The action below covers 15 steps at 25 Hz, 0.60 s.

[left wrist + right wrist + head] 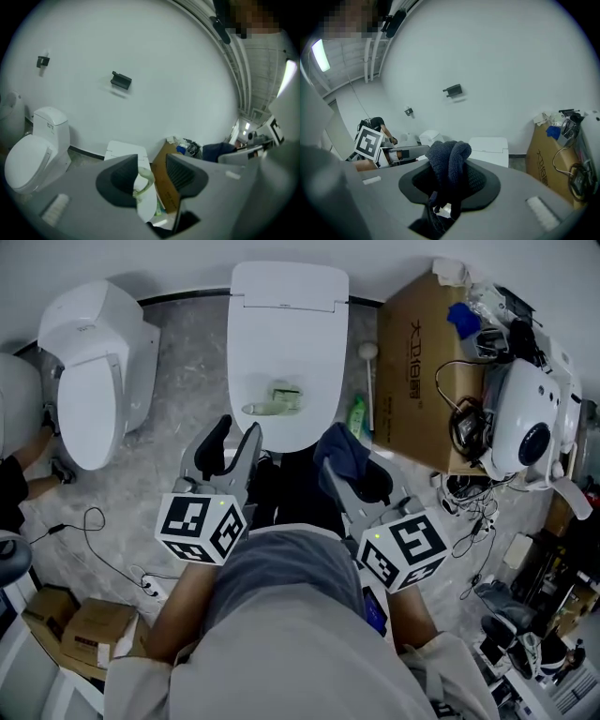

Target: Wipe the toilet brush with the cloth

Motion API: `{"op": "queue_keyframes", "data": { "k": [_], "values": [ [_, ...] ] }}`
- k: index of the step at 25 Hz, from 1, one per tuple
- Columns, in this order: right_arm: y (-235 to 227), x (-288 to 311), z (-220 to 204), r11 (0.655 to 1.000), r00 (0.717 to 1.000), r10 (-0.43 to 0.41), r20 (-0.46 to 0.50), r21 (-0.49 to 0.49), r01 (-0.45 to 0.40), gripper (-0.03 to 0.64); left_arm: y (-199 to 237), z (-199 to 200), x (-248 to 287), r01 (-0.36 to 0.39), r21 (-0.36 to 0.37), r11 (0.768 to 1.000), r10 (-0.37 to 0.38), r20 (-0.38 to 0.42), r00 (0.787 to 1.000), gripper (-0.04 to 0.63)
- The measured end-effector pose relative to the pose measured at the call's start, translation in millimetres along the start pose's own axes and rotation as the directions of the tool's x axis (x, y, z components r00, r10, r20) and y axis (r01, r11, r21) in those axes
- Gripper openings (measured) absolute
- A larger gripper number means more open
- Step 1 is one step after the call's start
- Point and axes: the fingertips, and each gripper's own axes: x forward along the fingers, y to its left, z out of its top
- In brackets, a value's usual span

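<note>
The right hand-held gripper pinches the cloth for wiping; the left hand-held gripper is wide and empty, probably to take the brush ahead.

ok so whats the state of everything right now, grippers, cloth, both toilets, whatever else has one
left gripper: open, nothing between its jaws
right gripper: shut on the cloth
cloth: bunched up, pinched in the right gripper
middle toilet: lid down
pale green item: lying on the middle toilet's lid, no gripper touching it
left toilet: lid down
</note>
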Motion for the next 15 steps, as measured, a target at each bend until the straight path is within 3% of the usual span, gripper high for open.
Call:
{"op": "queue_keyframes", "data": {
  "k": [15],
  "values": [
    [-52.2, 59.5, 7.1, 0.995, 0.990, 0.101, -0.098, 0.004, -0.101, 0.114, 23.4, -28.3, 55.0, -0.110, -0.081, 0.991, 0.104, -0.076, 0.992, 0.000]
  ]
}}
